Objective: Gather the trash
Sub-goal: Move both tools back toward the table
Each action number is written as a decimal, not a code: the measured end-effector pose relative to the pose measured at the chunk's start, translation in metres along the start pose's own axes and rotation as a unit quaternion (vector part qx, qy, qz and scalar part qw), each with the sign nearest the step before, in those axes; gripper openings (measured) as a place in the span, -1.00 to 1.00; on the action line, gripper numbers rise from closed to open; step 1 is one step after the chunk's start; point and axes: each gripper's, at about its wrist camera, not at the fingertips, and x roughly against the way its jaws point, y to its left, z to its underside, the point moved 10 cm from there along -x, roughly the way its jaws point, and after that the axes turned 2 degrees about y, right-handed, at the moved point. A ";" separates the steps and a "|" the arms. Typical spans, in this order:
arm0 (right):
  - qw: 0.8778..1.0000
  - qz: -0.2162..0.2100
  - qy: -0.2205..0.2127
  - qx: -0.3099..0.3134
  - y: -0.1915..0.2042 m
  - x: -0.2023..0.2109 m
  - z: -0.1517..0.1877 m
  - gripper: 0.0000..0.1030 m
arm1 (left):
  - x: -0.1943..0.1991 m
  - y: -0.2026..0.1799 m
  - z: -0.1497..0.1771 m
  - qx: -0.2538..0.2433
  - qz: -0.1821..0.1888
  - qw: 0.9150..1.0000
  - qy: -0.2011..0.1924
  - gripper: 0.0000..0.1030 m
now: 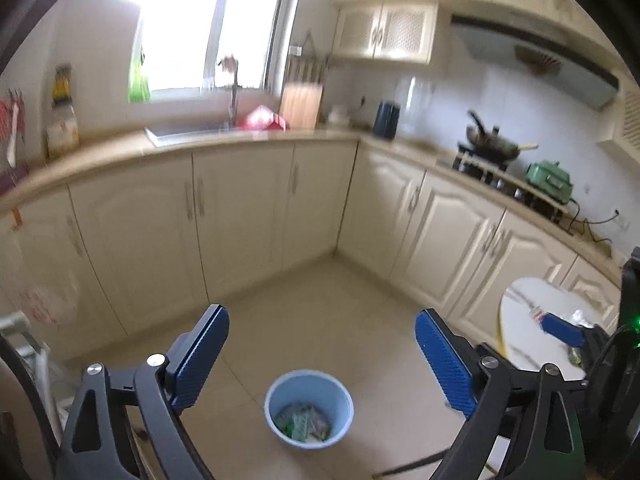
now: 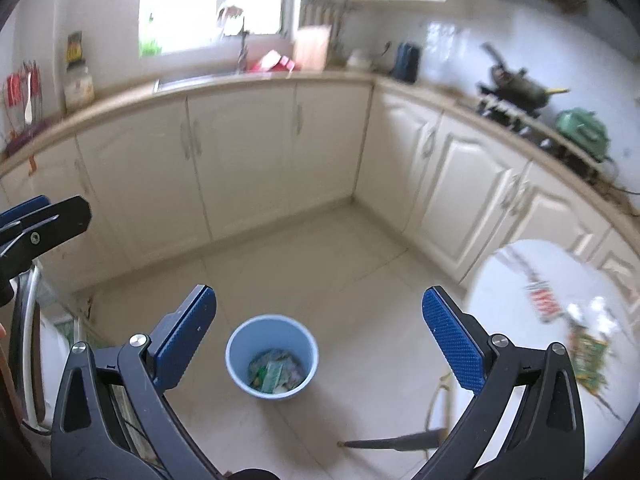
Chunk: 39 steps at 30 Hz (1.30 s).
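Note:
A light blue bin [image 1: 308,382] [image 2: 272,330] stands on the tiled floor, below and between both pairs of fingers. Crumpled wrappers [image 1: 304,420] [image 2: 276,372] lie inside it. My left gripper [image 1: 322,314] is open and empty above the bin. My right gripper [image 2: 320,293] is also open and empty. On the round white table [image 2: 500,276] at the right lie a red-and-white wrapper [image 2: 542,300], a green wrapper [image 2: 588,360] and some clear plastic [image 2: 592,312]. One of the right gripper's fingers [image 1: 560,328] shows over that table in the left wrist view.
Cream cabinets [image 1: 240,208] wrap around the corner under a beige counter [image 1: 120,156] with a sink [image 1: 188,132]. A wok on the stove [image 1: 492,148] and a green appliance [image 1: 548,180] sit at the right. A dark table leg [image 2: 392,442] crosses the floor near the bin.

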 end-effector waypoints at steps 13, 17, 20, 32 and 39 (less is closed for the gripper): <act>0.982 0.066 -0.165 -0.070 -0.064 0.192 -0.014 1.00 | 0.140 -0.103 0.085 -0.072 -0.009 0.987 -0.142 0.99; 0.972 0.084 -0.209 -0.072 -0.074 0.238 -0.009 1.00 | 0.165 -0.116 0.124 -0.065 0.002 0.982 -0.175 0.99; 0.963 0.107 -0.235 -0.075 -0.083 0.263 -0.002 1.00 | 0.167 -0.108 0.145 -0.057 0.019 0.980 -0.188 0.99; 0.950 0.155 -0.244 -0.121 -0.146 0.292 0.034 1.00 | 0.155 -0.127 0.175 -0.086 0.036 0.976 -0.195 0.99; 0.944 0.193 -0.215 -0.159 -0.210 0.290 0.069 1.00 | 0.109 -0.174 0.154 -0.131 0.051 0.977 -0.158 0.99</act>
